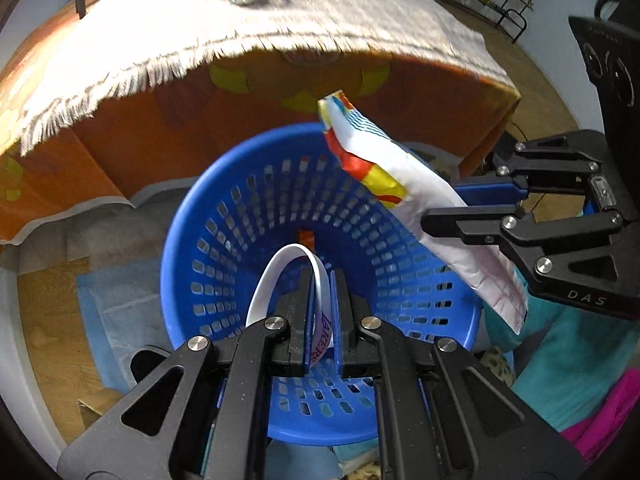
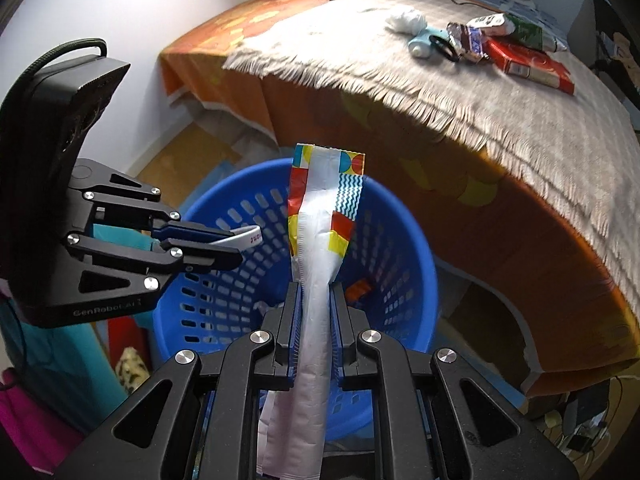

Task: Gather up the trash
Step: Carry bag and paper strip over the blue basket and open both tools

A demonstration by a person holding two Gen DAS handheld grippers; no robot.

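My left gripper [image 1: 322, 274] is shut on a white wristband [image 1: 276, 268] with purple lettering and hangs over the blue perforated basket [image 1: 240, 240]. My right gripper [image 2: 316, 286] is shut on a long white snack wrapper [image 2: 320, 216] with red, yellow and teal patches, also above the basket [image 2: 394, 260]. Each wrist view shows the other gripper from the side: the right gripper [image 1: 440, 206] with the wrapper [image 1: 400, 176], the left gripper [image 2: 238, 246] with the band [image 2: 250, 236]. A small orange scrap [image 2: 358, 290] lies inside the basket.
Behind the basket stands a table with an orange cloth [image 2: 460, 216] and a fringed beige runner [image 2: 500, 120]. On it lie a red box [image 2: 528, 66], a candy wrapper [image 2: 466, 42], a white wad [image 2: 406, 20] and a pale blue item [image 2: 424, 42]. Teal cloth [image 1: 568, 360] lies beside the basket.
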